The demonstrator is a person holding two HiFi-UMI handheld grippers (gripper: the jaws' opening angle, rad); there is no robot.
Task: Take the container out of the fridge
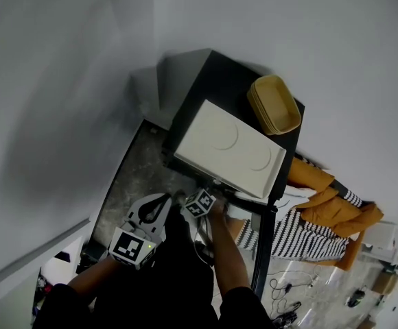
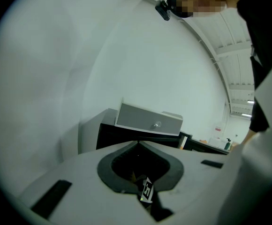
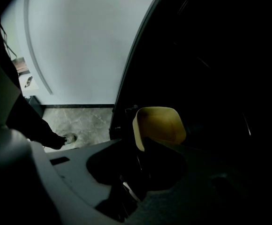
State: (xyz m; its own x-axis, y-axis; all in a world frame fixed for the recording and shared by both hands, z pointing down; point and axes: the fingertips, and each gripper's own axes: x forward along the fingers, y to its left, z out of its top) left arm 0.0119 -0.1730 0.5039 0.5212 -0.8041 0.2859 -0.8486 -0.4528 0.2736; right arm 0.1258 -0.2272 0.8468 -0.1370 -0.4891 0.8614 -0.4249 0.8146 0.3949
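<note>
A yellow container [image 3: 160, 124] shows in the right gripper view, tilted with its opening toward the camera, against the dark inside of the black fridge [image 3: 211, 69]. My right gripper [image 3: 139, 143] is shut on its near rim. From the head view the right gripper [image 1: 204, 201] sits at the fridge's [image 1: 213, 81] front, under the top edge; the held container is hidden there. My left gripper [image 1: 163, 203] hangs just left of it over the floor. In its own view the left gripper [image 2: 137, 144] is shut on nothing and points toward the fridge [image 2: 126, 137].
A flat white appliance [image 1: 228, 146] lies on the fridge top beside a stack of yellow trays [image 1: 274, 105]. The open fridge door edge [image 1: 263, 245] stands to the right. Striped and orange cloth [image 1: 322, 218] lies beyond it. A white wall [image 1: 62, 81] runs along the left.
</note>
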